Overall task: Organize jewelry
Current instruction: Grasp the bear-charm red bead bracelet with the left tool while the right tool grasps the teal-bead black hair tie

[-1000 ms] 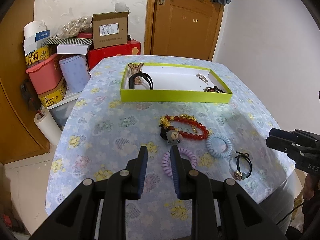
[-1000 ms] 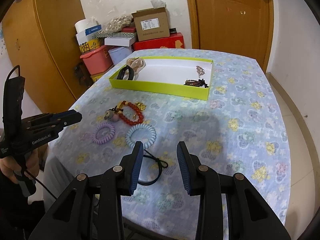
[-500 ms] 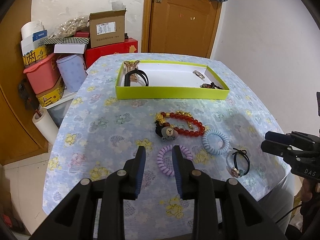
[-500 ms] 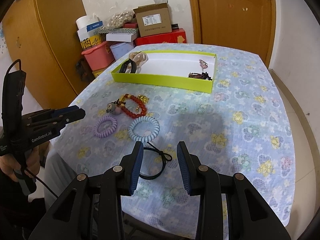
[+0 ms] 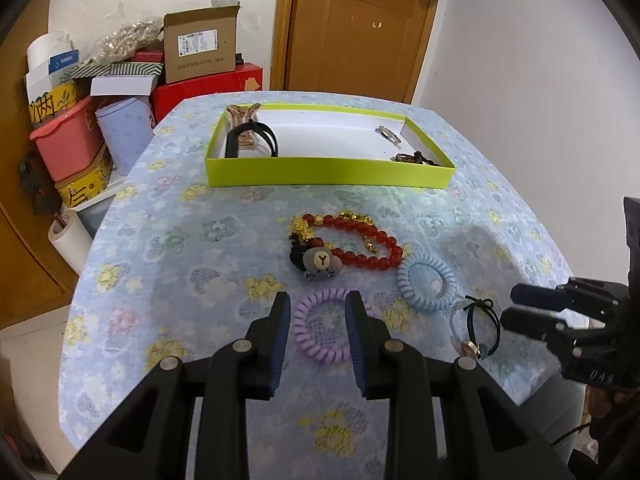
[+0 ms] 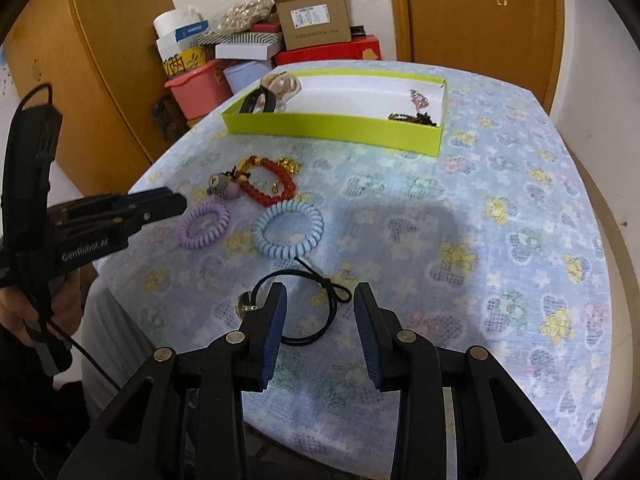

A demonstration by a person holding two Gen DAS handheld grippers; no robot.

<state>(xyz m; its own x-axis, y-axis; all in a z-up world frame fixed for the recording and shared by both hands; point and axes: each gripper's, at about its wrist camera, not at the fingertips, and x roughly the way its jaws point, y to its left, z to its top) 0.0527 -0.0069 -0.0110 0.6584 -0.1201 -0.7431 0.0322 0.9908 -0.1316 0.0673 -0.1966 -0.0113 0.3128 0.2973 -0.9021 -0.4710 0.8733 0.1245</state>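
- Left tool [image 5: 314,320] released, low over floral counter [image 5: 168,240], straddling purple coil tie [image 5: 320,330].
- Right tool [image 6: 318,312] released above black hair tie [image 6: 316,312].
- Beyond: blue coil tie [image 6: 288,230], red bead bracelet [image 5: 352,242], green tray [image 5: 328,172]; stacked boxes [image 5: 132,80], door [image 5: 360,28] behind.
- Nearer the ties than a second ago.

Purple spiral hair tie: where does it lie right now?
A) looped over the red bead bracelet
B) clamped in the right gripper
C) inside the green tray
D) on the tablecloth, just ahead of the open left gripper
D: the purple spiral hair tie lies flat on the tablecloth, in front of the open left gripper, outside the green tray.
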